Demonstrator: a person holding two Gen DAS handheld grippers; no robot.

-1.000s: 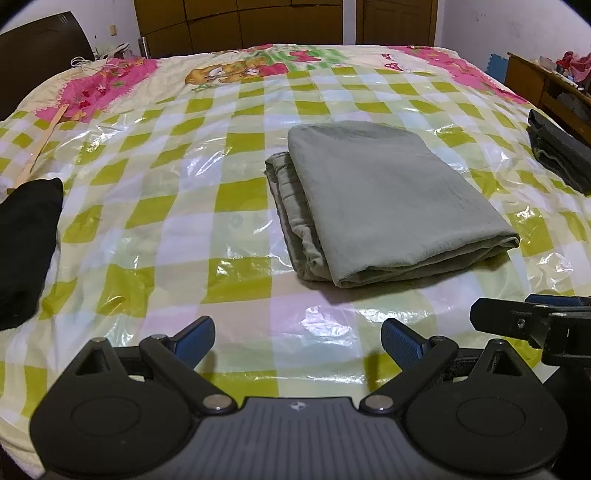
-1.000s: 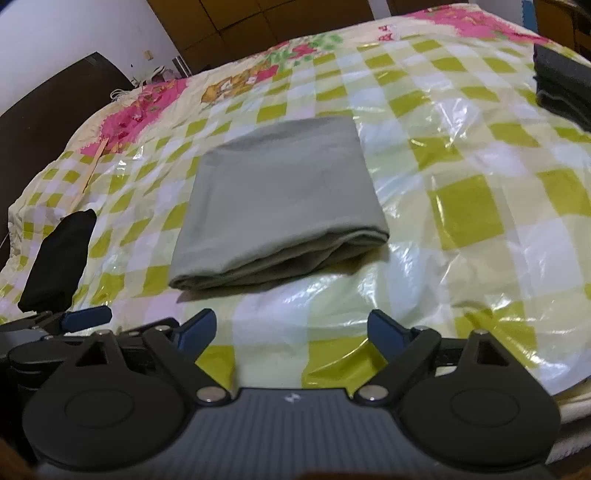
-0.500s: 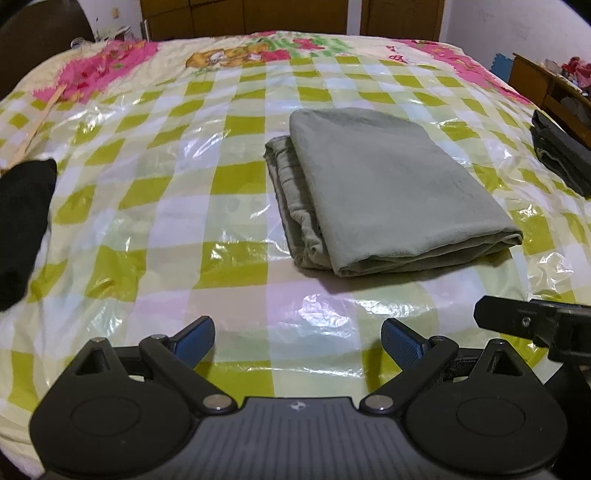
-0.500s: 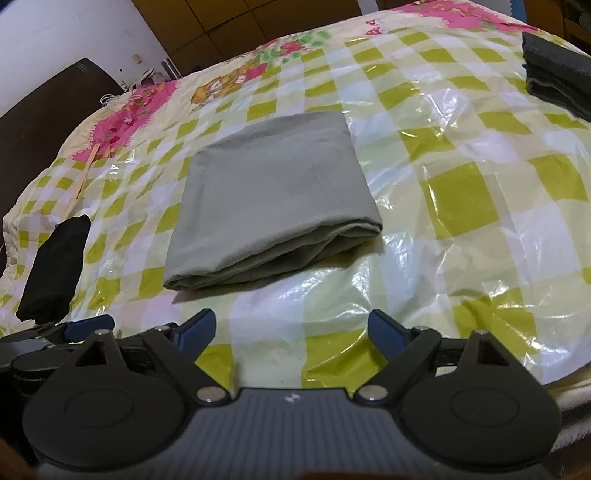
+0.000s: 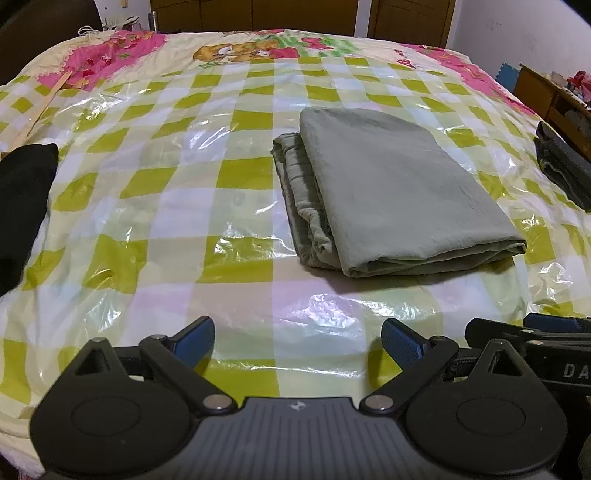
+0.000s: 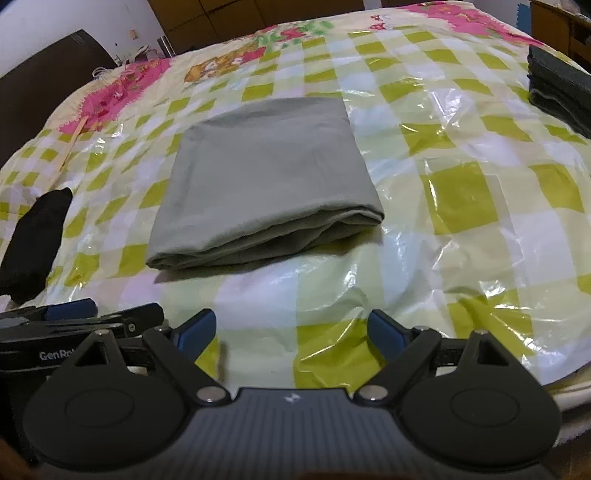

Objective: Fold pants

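A bed (image 5: 236, 122) with a checked, plastic-covered quilt fills the room; wooden wardrobes (image 5: 258, 14) and white walls (image 5: 517, 37) stand behind it.

Left gripper (image 5: 297, 338): matte black body, twin round discs, ribbed grey centre plate at the bottom of the frame.
Pads (image 5: 402, 341): blue, textured.
Screws: silver, one at each finger pivot.
Right gripper (image 6: 291, 330): same black build and blue pads.
Markings: small white logo centre-bottom; white "GenRo" lettering lower left.
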